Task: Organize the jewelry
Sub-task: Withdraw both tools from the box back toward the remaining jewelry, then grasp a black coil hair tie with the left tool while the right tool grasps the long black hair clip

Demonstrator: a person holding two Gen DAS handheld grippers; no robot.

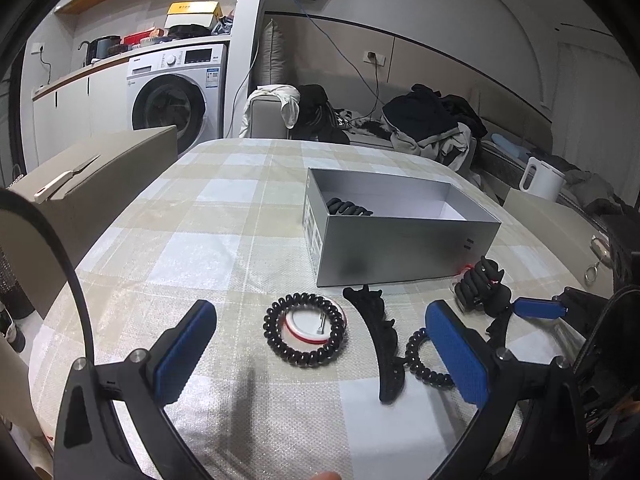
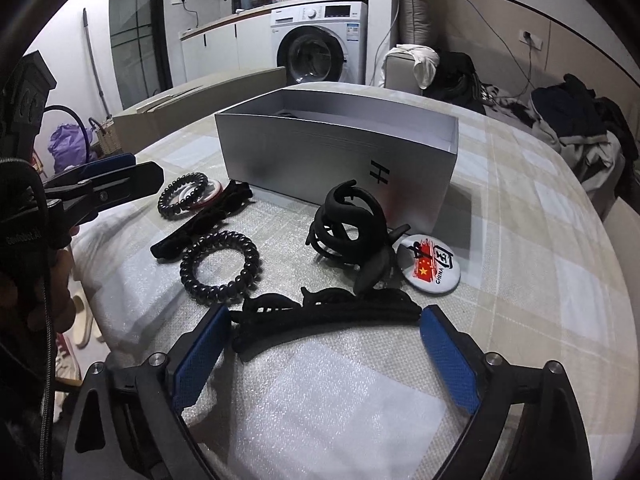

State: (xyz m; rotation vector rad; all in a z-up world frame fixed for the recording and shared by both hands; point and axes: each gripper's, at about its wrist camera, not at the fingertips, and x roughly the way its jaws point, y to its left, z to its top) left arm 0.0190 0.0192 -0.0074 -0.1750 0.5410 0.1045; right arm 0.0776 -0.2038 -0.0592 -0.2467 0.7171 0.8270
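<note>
From my left wrist camera, the left claw (image 1: 316, 354) stands wide apart with nothing pressed between its blue pads (image 1: 186, 350). It hangs over the checked tabletop (image 1: 200, 248). Ahead sits one grey box (image 1: 400, 240), open at the top, its long axis running from the near left towards the far right; one black clip (image 1: 348, 206) lies inside at its left end. In front of the box I count two black coil hair ties: the first coil tie (image 1: 304, 330) rings a round badge (image 1: 316, 322) that lies face down, and the second coil tie (image 1: 424, 364) is partly hidden behind the claw's right pad. Between them lies a long black hair clip (image 1: 380, 340), curved, its long axis running away from me towards the box. A black claw clip (image 1: 482, 284) stands by the box's near right corner, and the right claw's blue pad (image 1: 538, 308) shows just beyond it.

From my right wrist camera, the right claw (image 2: 324, 354) is spread wide, its pads on either side of a second long black clip (image 2: 324, 312) that lies crosswise, its long axis left to right; I cannot tell whether either pad touches its ends. Beyond it the claw clip (image 2: 352, 224) stands with its teeth up, touching a second badge (image 2: 430, 262), face up. Both coil ties and the first long clip (image 2: 200, 220), pointing at the box, lie to the left. So: two ties, two badges, two long clips, one claw clip outside the box.
</note>
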